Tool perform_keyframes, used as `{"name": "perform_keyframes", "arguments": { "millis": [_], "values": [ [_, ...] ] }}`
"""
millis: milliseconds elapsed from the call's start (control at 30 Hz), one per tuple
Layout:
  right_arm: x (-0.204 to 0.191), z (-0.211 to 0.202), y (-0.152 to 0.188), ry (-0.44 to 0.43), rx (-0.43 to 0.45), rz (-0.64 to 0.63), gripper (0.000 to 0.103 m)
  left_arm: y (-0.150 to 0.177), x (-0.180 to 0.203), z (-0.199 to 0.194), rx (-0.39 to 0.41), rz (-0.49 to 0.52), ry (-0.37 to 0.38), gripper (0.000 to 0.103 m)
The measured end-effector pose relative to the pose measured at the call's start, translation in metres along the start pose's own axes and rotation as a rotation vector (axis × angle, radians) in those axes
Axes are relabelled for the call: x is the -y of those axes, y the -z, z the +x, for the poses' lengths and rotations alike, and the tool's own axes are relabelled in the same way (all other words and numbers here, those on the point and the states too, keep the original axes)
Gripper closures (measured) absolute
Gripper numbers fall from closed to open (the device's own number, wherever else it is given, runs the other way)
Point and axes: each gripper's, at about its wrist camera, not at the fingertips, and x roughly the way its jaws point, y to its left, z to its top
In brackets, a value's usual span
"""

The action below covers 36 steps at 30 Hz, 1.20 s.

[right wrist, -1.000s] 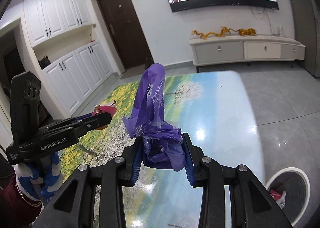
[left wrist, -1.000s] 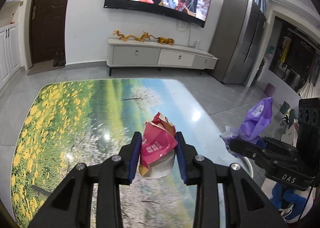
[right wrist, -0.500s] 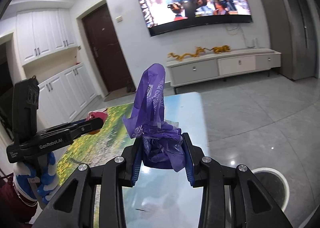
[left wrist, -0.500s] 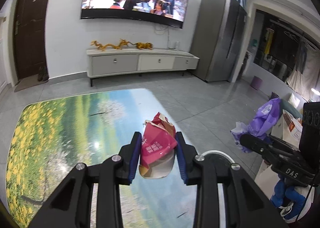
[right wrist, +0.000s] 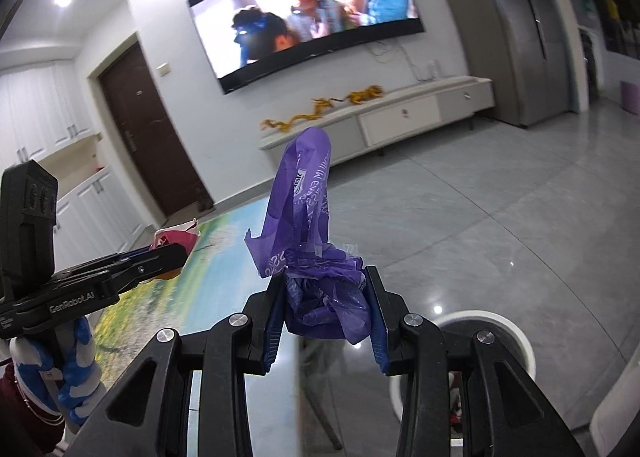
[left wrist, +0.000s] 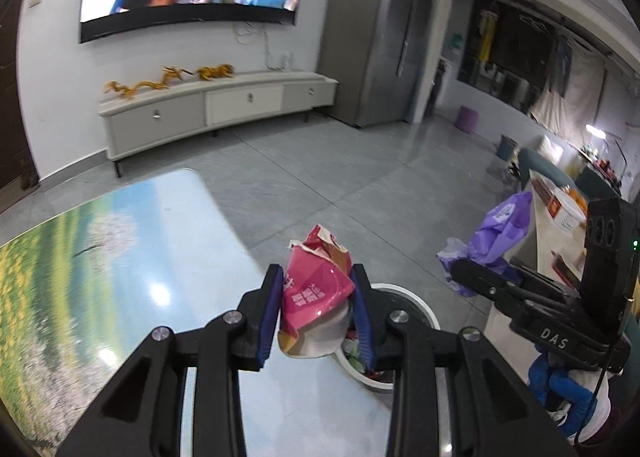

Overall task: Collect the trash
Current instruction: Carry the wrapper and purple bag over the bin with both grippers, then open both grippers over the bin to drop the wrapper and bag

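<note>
Our left gripper (left wrist: pixel 318 313) is clamped on a crumpled pink wrapper (left wrist: pixel 314 289), held above the counter (left wrist: pixel 132 257) edge (its top printed with a meadow). Our right gripper (right wrist: pixel 326 305) pinches a bunched purple plastic bag (right wrist: pixel 312 241). Below on the floor stands a white bin (left wrist: pixel 416 303), seemingly holding scraps. Beyond: television (right wrist: pixel 304 13) and low cabinet (left wrist: pixel 216 105).

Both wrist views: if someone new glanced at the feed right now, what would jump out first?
Probably the crumpled pink snack wrapper pinched in the left gripper, held just above the round white trash bin on the grey floor past the table edge. Next, the bunched purple plastic bag clamped in the right gripper, its tail standing upright. Behind both, the large wall-mounted television glows brightly.
</note>
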Motion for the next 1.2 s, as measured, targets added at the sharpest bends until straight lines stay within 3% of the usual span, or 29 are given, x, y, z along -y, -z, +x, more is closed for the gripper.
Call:
{"name": "perform_keyframes", "arguments": {
  "millis": [333,567,833,1200],
  "values": [
    [0.07,0.024,0.023,0.091,-0.061,0.125,0.066,-0.006,0.059,0.092,-0.135,0.065,0.073,0.071],
    [0.116,0.04,0.049,0.141,-0.125,0.215,0.066,0.003,0.08,0.15,-0.245,0.054,0.127,0.071],
    [0.156,0.064,0.07,0.183,-0.198,0.287,0.065,0.015,0.092,0.207,-0.35,0.028,0.145,0.071],
    [0.184,0.097,0.089,0.219,-0.273,0.336,0.062,0.025,0.109,0.251,-0.416,0.012,0.126,0.07]
  ]
}}
